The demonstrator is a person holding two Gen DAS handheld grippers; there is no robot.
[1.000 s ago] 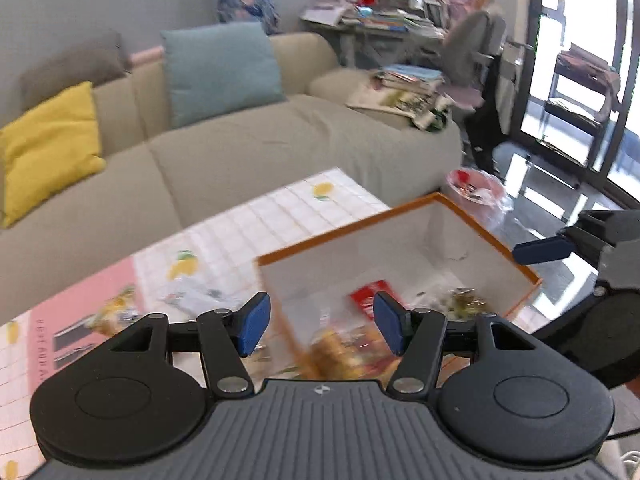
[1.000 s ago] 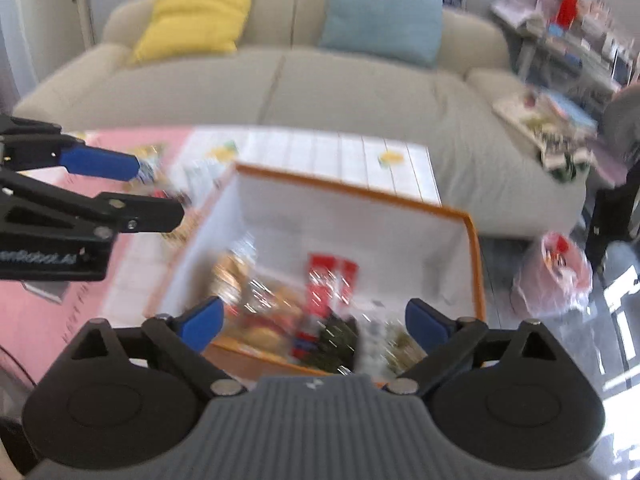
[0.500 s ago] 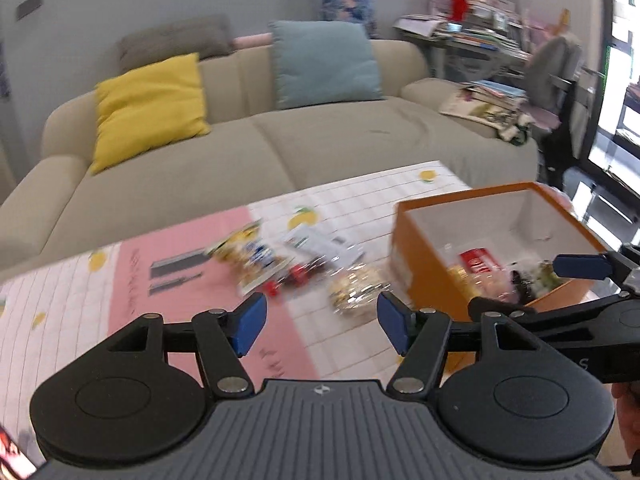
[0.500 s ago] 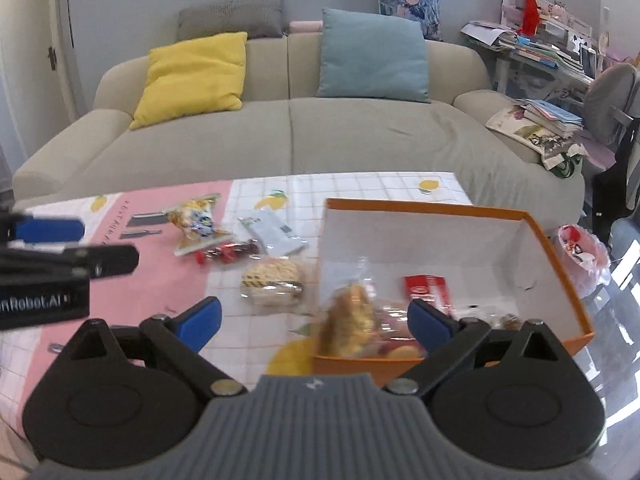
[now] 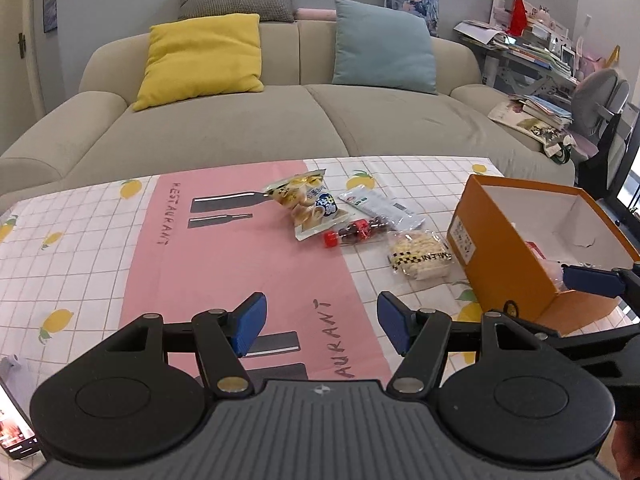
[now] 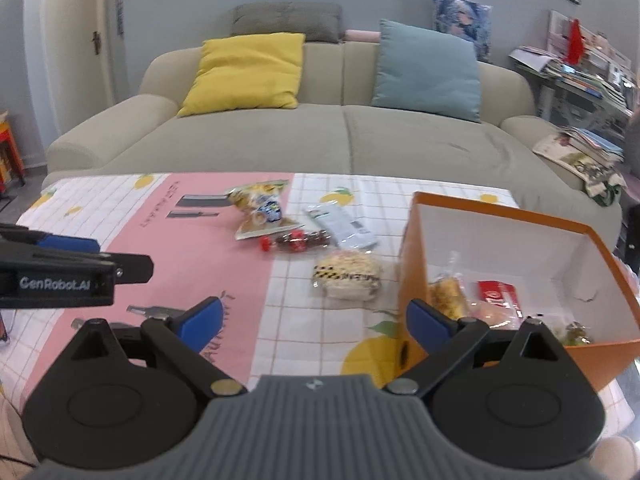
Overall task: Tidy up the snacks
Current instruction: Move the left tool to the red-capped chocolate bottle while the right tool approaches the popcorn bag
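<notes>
Reaching for the loose snacks on the tabletop point(image 5: 80, 240) calls for a clean approach past the orange box point(image 5: 504, 248) — already part filled. Both the left hand-held gripper point(image 5: 322, 322) and the right hand-held gripper point(image 6: 314, 322) stand wide and empty. The noodle pack point(image 5: 420, 258) lies just beside the box — nearest, unobstructed.
</notes>
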